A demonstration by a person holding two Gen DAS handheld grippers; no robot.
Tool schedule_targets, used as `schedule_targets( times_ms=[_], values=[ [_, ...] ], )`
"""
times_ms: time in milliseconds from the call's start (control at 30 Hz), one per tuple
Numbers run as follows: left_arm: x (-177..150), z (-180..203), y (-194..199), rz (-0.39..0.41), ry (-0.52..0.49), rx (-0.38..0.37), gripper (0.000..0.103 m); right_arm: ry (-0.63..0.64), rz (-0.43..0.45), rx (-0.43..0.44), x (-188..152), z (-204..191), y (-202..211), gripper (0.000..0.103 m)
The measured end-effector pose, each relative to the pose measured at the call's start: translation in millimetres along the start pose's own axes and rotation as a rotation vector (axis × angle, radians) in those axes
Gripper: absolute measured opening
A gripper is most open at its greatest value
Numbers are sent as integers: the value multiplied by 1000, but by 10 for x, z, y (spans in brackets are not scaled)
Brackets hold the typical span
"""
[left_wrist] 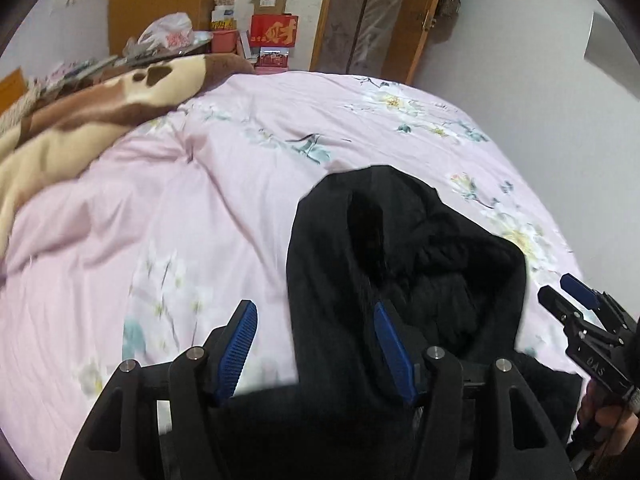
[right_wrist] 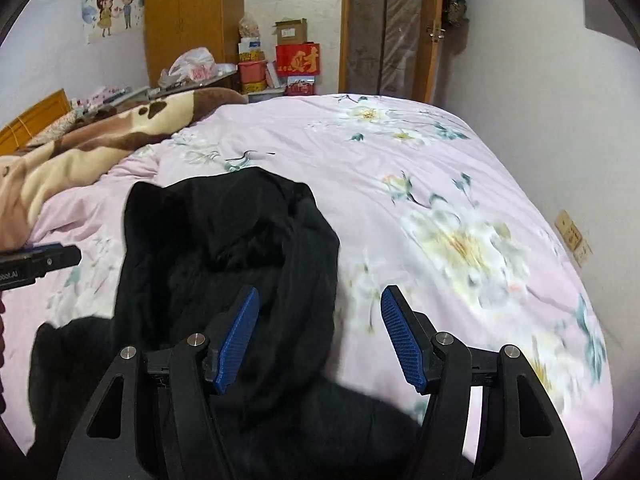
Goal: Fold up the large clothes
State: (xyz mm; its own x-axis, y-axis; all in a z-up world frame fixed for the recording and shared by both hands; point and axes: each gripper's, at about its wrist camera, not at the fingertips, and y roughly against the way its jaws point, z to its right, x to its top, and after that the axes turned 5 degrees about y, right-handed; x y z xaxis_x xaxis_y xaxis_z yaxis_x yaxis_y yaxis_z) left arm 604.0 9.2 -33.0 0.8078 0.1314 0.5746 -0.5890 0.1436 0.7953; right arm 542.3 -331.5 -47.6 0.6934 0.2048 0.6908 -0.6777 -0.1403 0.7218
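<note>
Black knit garment [left_wrist: 404,264] is lying crumpled on pink floral sheet [left_wrist: 224,200]; L gripper [left_wrist: 316,344] & R gripper [right_wrist: 318,340] are both hovering spread, empty. Red box [left_wrist: 275,31] w/ gold character.

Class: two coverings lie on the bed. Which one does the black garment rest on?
The pink floral quilt; the black garment lies on it, apart from the brown-and-cream blanket.

A: The black garment [right_wrist: 224,248]?
B: Matt cloth, partly fuzzy. The pink floral bed cover [right_wrist: 400,168] looks like smooth, creased cotton.
A: The gripper pads [right_wrist: 236,340]?
B: Ribbed blue plastic on matt black arms; the brown blanket [left_wrist: 80,120] is plush.
</note>
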Motion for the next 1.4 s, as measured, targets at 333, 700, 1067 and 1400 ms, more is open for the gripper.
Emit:
schedule_targets(
  times_ms=[333,700,1067,1400],
  values=[
    [280,-24,-680,-37,-14,239,28,57,-122,-160,12,-1,-621,24],
    [-141,-689,-956,-127,101,252,28,-144,-220,-117,-380,542,-653,24],
    [-159,-877,-219,-18,76,49,44,-36,-161,-49,-336,561,-89,36],
    [497,-434,-365,17,47,43,54,-129,-8,22,336,486,-175,46]
  ],
)
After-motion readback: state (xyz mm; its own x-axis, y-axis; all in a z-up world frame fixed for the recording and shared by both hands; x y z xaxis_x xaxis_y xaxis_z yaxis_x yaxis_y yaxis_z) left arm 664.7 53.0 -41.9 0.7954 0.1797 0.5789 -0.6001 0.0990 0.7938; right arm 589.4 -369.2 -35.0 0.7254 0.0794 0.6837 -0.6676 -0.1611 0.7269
